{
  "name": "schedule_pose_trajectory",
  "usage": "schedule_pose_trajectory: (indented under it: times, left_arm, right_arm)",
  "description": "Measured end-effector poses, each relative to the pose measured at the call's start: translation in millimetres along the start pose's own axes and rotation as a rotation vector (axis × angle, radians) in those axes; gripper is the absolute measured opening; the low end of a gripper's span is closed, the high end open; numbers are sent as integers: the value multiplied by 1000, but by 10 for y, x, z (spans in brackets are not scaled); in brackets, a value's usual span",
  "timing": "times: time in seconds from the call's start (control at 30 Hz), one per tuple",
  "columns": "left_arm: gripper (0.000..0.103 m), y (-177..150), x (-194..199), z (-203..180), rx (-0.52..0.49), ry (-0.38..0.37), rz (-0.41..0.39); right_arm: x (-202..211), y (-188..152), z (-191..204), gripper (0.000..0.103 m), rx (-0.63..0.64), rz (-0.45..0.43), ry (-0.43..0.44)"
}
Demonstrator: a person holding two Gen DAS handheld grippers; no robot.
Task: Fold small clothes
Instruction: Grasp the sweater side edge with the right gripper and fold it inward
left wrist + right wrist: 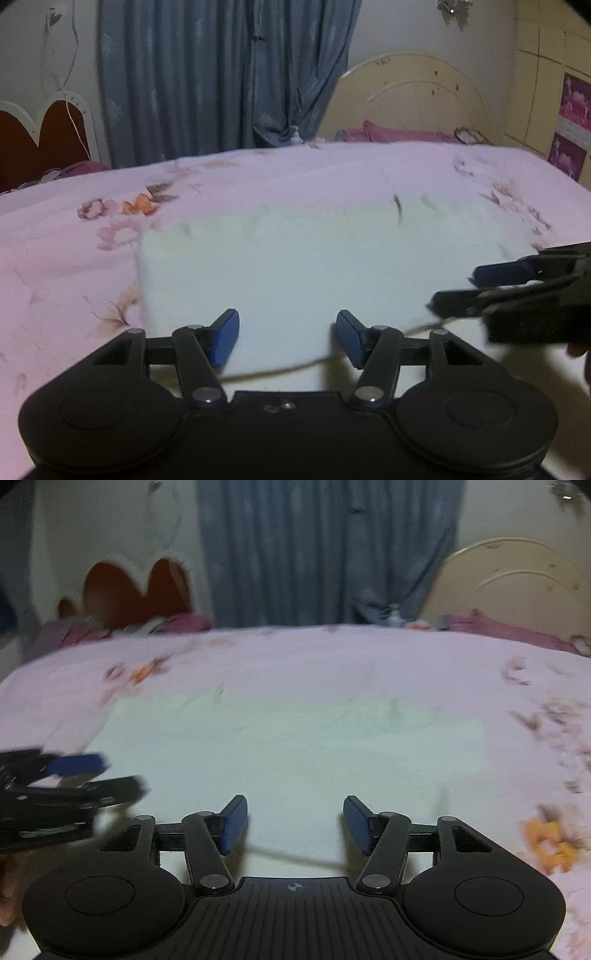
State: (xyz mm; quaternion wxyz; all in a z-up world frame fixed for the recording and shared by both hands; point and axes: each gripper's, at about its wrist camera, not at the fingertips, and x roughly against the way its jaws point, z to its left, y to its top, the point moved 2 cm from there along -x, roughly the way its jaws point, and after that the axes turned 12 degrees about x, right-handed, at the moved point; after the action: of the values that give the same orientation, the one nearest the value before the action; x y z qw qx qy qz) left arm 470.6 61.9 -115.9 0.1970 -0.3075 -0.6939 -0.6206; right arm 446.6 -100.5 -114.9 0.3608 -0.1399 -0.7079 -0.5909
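Note:
A pale white-green cloth (pixel 295 269) lies flat as a wide rectangle on the pink floral bedsheet (pixel 74 258). My left gripper (pixel 287 338) is open, its blue pads over the cloth's near edge, holding nothing. My right gripper (pixel 294 823) is open too, over the near part of the same cloth (pixel 295 753). Each gripper shows in the other's view: the right one (pixel 454 291) at the cloth's right edge, the left one (pixel 118 775) at its left edge. Both views are motion-blurred.
The pink sheet (pixel 369 657) covers the whole bed. Grey-blue curtains (pixel 221 81) hang behind it. A cream headboard (pixel 413 96) stands at the back right, a red-brown one (pixel 37 140) at the back left. Pink bedding (pixel 399 134) lies along the far edge.

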Motion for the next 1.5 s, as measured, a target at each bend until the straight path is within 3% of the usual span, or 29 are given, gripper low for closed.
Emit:
schedule_pose_trajectory:
  times: [0.4,0.43,0.57,0.93,1.37,1.5]
  left_arm:
    - [59,-171,162,231,-42,-5,-5]
    - [59,-159,191,225,-44,-1,-5]
    - [76,-197,366,244,-40,13,-21]
    - [76,-611,868,328,-50,72,29]
    - [53,-1330,1781,173,9,88,97]
    - [50,-1577,2064,266,139,75,112]
  right_arm:
    - [161,-315,-324,58,3,65,-75]
    - [210,-302,-337,58,-17,59,-70]
    - [506,-334,-458,58,-123,6,-80]
    - [1179,-845,-596,58,-211,47,-80]
    - [2195,-1733,-613,58,-309,17,-26]
    - [2457,-2076,-563,44,-377,34,23]
